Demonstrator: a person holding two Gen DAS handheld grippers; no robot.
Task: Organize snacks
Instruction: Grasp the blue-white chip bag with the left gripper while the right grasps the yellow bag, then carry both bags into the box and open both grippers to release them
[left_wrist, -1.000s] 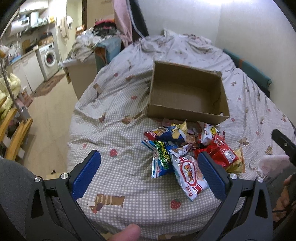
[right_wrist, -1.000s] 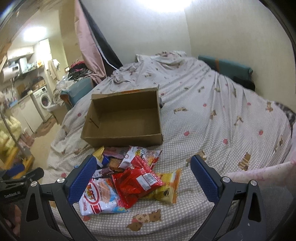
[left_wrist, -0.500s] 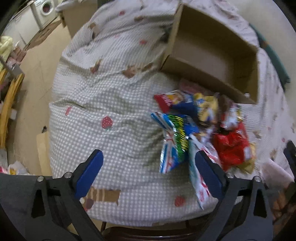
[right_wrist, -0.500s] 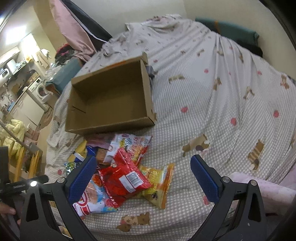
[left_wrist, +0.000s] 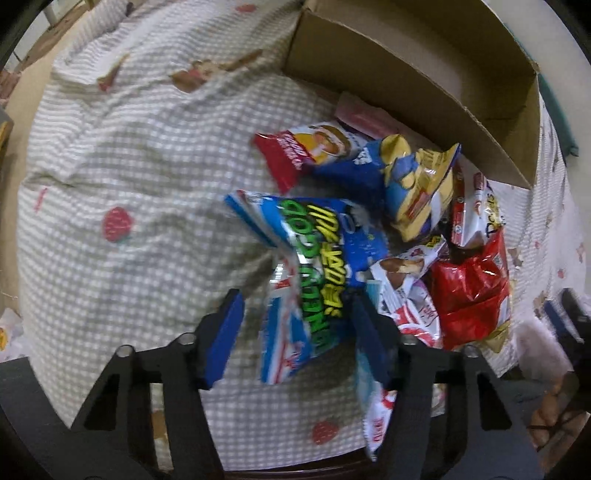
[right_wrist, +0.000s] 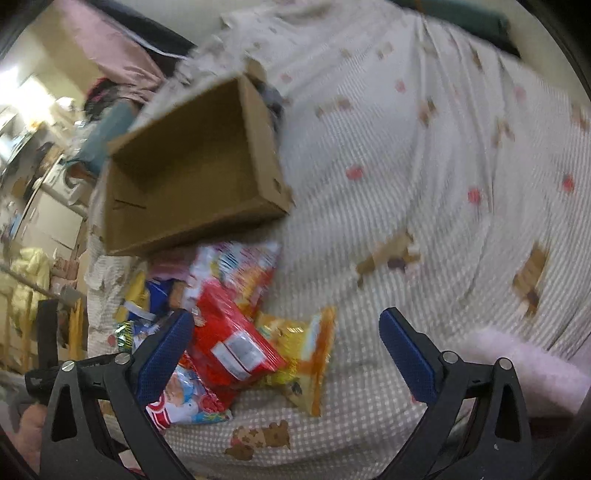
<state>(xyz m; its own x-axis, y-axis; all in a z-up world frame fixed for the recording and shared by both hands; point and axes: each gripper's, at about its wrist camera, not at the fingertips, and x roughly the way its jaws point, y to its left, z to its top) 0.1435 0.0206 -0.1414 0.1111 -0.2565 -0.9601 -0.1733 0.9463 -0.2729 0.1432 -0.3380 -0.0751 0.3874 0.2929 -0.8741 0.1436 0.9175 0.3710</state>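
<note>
The cardboard box (left_wrist: 417, 74) sits empty on the bed (left_wrist: 129, 155), snack pile at its 6 o'clock. Left tool (left_wrist: 295, 332) is closing around the blue bag (left_wrist: 314, 266), pads not yet pressing; right tool (right_wrist: 284, 347), closing, straddles the red bag (right_wrist: 229, 332).

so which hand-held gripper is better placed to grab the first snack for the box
Left. The left hand-held gripper already straddles the blue and green snack bag, jaws closing around it. The right hand-held gripper is closing over the red bag and yellow bag, centred on neither.
</note>
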